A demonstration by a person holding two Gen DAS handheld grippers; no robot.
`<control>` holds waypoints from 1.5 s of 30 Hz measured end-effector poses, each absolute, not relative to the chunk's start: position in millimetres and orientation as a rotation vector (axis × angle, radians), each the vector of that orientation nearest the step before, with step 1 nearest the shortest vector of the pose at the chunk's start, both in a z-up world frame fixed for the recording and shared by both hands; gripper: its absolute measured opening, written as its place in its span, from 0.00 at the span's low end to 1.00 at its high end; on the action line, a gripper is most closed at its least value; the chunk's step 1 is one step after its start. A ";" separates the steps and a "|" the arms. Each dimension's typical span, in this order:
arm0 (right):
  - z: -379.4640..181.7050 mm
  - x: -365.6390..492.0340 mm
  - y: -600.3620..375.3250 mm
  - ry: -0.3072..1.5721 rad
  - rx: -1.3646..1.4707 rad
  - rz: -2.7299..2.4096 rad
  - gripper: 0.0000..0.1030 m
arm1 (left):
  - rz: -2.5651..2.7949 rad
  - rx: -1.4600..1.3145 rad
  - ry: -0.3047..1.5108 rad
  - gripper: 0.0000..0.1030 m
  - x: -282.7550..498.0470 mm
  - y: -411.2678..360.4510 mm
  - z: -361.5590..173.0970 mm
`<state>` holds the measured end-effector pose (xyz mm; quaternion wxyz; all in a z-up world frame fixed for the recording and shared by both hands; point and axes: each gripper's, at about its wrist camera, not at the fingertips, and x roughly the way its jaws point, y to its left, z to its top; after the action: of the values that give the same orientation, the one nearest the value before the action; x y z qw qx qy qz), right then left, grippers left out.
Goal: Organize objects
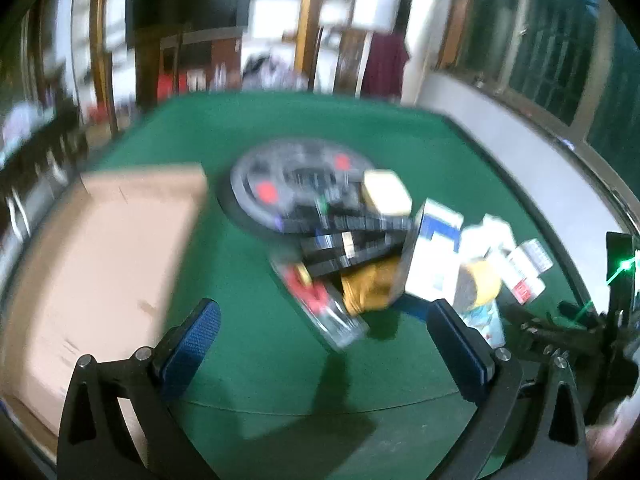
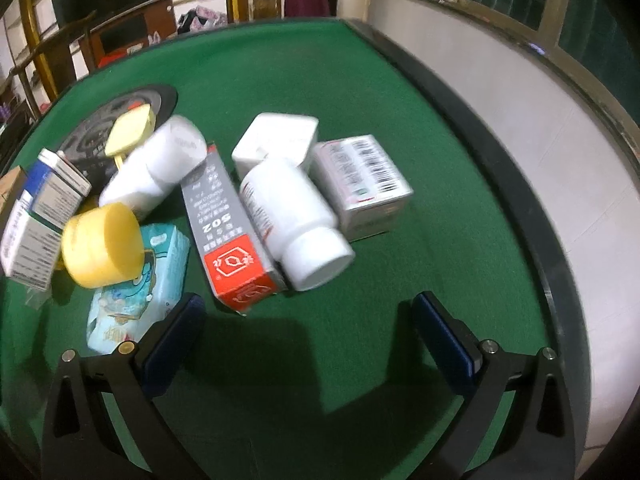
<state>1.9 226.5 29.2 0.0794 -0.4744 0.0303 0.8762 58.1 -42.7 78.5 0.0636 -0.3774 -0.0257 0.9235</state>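
A pile of small items lies on the green table. In the right wrist view I see a white pill bottle [image 2: 294, 220] on its side, a grey and red "502" box [image 2: 226, 232], a silver barcode box [image 2: 362, 178], a white square box [image 2: 276, 142], a yellow cup [image 2: 102, 246] and a light blue tissue pack [image 2: 138, 296]. My right gripper [image 2: 308, 336] stands open just short of the bottle, nothing between its pads. The blurred left wrist view shows my left gripper [image 1: 324, 344] open above bare felt, near a clear packet with red print [image 1: 320, 308] and a mustard pouch [image 1: 368, 288].
A brown cardboard box [image 1: 108, 256] fills the left of the left wrist view. A round dark disc [image 1: 288, 184] sits at the table's middle under black items. The right gripper's body [image 1: 580, 328] shows at the far right. The table's dark rim [image 2: 500, 152] runs beside a white wall.
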 end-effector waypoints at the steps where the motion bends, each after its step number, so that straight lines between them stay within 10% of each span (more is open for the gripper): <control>1: 43.4 10.9 229.8 0.100 -1.349 2.652 1.00 | 2.812 -1.100 -0.057 0.98 62.6 -47.8 86.8; 8: 149.3 70.5 231.6 0.231 -0.773 2.964 1.00 | 2.885 -0.924 0.020 0.98 78.8 -70.2 118.5; 16: 106.1 42.5 231.8 0.384 -1.165 2.949 1.00 | 2.755 -1.046 0.122 0.98 63.6 -27.4 88.2; 45: 76.0 34.2 264.8 0.567 -1.233 2.890 1.00 | 2.633 -1.119 0.384 0.98 18.5 41.7 63.9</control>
<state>34.2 264.8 76.0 -0.0256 -0.3860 0.1775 0.9049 18.5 41.7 63.9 0.1273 -0.3844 0.1318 0.9048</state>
